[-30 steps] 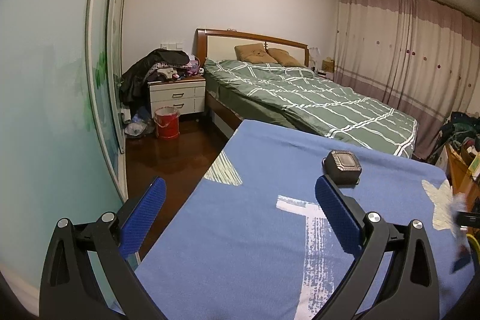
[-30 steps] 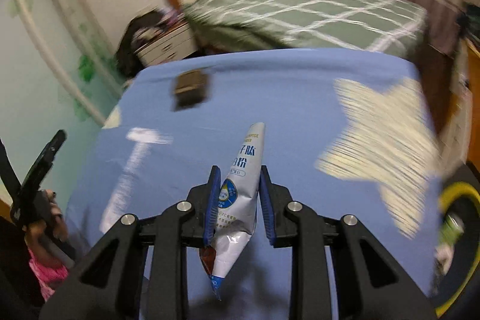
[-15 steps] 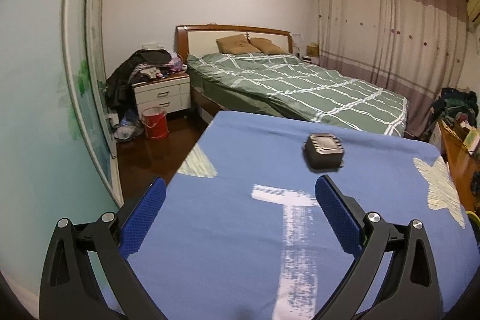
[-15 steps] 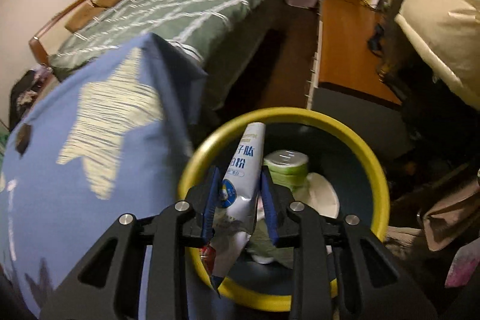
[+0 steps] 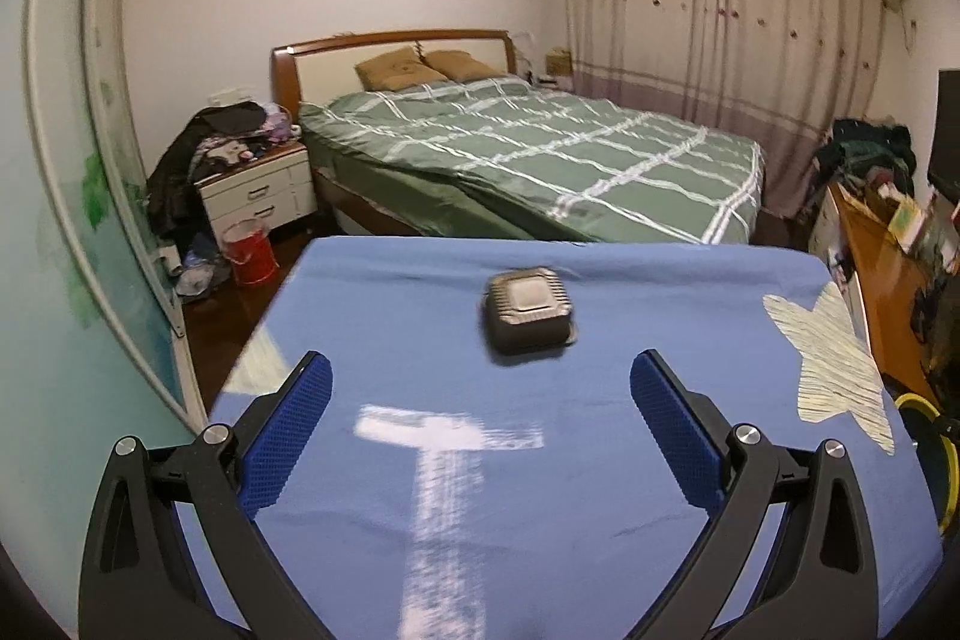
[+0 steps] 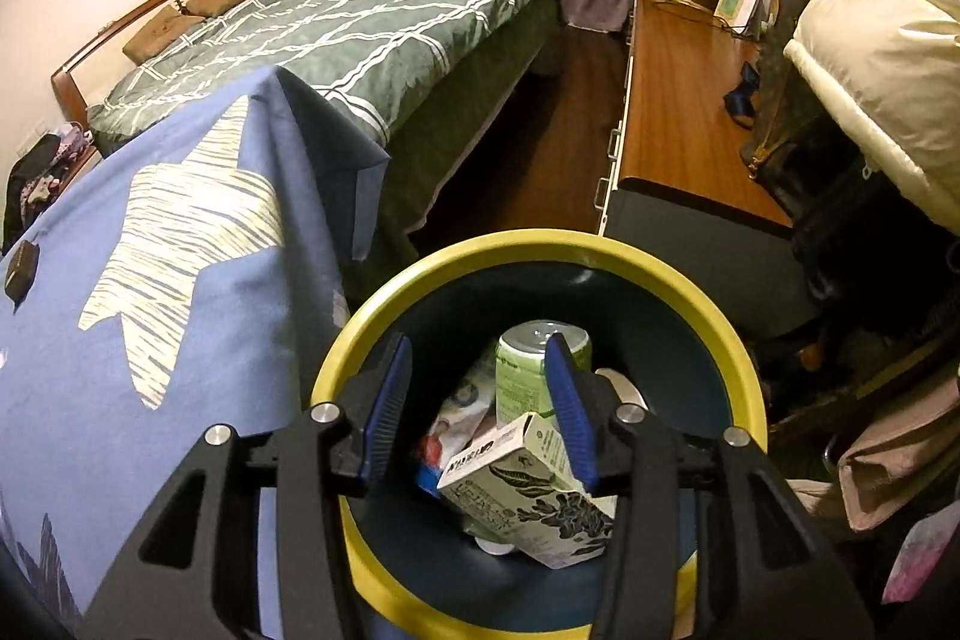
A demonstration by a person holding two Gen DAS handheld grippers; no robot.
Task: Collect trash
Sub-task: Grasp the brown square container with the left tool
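Trash fills our yellow-rimmed bin (image 6: 708,316) beside the blue-covered table (image 5: 420,316): a green can (image 6: 528,370), a carton (image 6: 528,484), wrappers. We hold our right gripper (image 6: 480,400) directly above it, fingers now apart and empty; half a second ago they pinched a sachet. Our left gripper (image 5: 480,430) hovers wide open over the table, closer to the dark square box (image 5: 527,307) than before.

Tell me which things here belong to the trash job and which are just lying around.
Job:
yellow-rimmed dark bin
green can in it
white-and-green carton in it
open right gripper
dark square ribbed container on blue cloth

Lying about:
green checked bed
red bucket
wooden desk
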